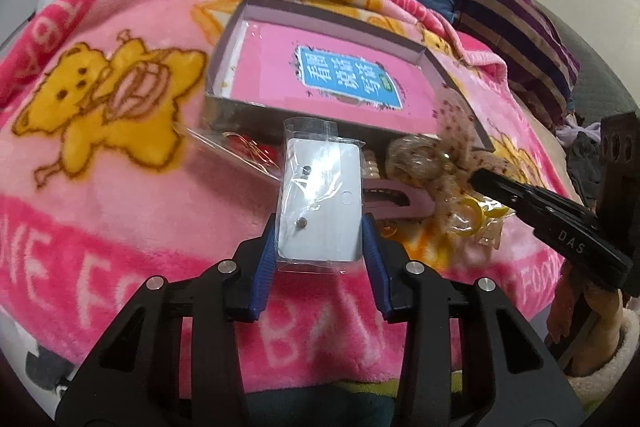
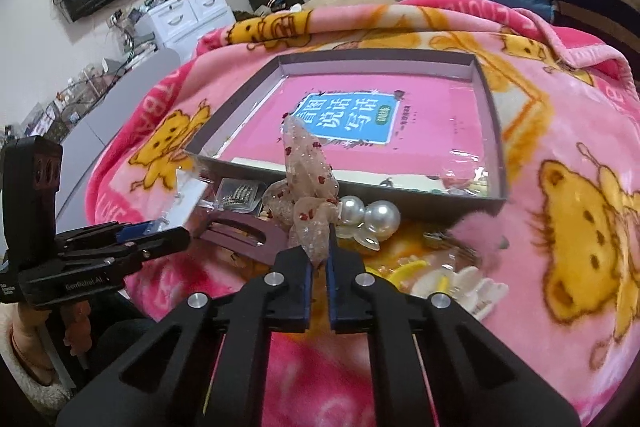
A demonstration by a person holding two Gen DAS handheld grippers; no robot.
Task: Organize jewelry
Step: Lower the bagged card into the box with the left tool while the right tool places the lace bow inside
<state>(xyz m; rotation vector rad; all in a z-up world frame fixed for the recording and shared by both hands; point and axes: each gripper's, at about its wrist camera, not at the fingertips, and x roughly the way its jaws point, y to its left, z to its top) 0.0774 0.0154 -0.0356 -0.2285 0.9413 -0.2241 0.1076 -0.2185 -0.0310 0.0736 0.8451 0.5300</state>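
Sheer beige ribbon bow with red specks (image 2: 306, 187) is what we pinch in our right gripper (image 2: 319, 277), jaws narrow on its tail, just near the shallow grey cardboard box (image 2: 490, 131) lined with a pink booklet. Our left gripper (image 1: 320, 251) clamps a white earring card in a clear sleeve (image 1: 320, 203) (two studs show). Big pearl clips (image 2: 370, 215) and a mauve hair clip (image 2: 244, 233) lie beside the bow on the pink bear-print fleece blanket (image 2: 560, 107).
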